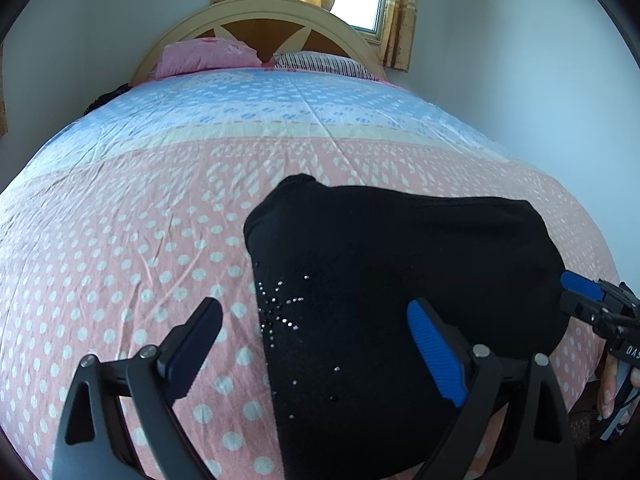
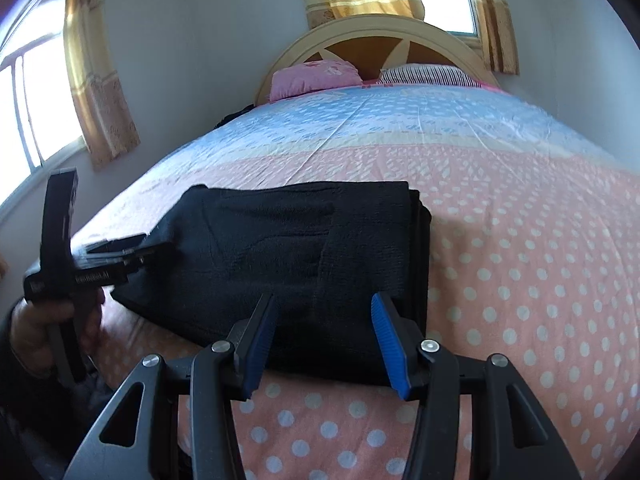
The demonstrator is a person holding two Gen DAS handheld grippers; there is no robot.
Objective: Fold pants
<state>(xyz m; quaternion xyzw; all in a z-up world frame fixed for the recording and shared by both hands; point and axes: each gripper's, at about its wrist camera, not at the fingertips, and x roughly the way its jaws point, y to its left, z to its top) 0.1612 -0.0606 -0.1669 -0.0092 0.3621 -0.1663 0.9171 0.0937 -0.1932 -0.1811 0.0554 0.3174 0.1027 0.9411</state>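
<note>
- Pants (image 2: 304, 264) lie folded into a thick black bundle near the foot edge of the bed (image 1: 132, 240), on the pink dotted cover.
- Judged stage: late. What seems left is squaring the bundle or one last fold.
- Left claw (image 1: 316, 356): jaws wide, holding nothing. Its left finger is over bare cover and its right finger over the cloth, so the left edge of the pants, with the rhinestone star (image 1: 280, 312), sits between them.
- Right claw (image 2: 324, 344): jaws partly spread, empty, at the near edge of the bundle with both tips over the black cloth. Whether they touch it, you cannot tell.
- In the left view, the right claw sits at the bundle's right edge.
- The stacked layers show at the right end in the right view. If you fold again, pinch every layer there, not just the top one.
- Keep both claws level and move them together, or the stack may skew.
- Press flat before letting go; thick cloth is likely to spring open.
</note>
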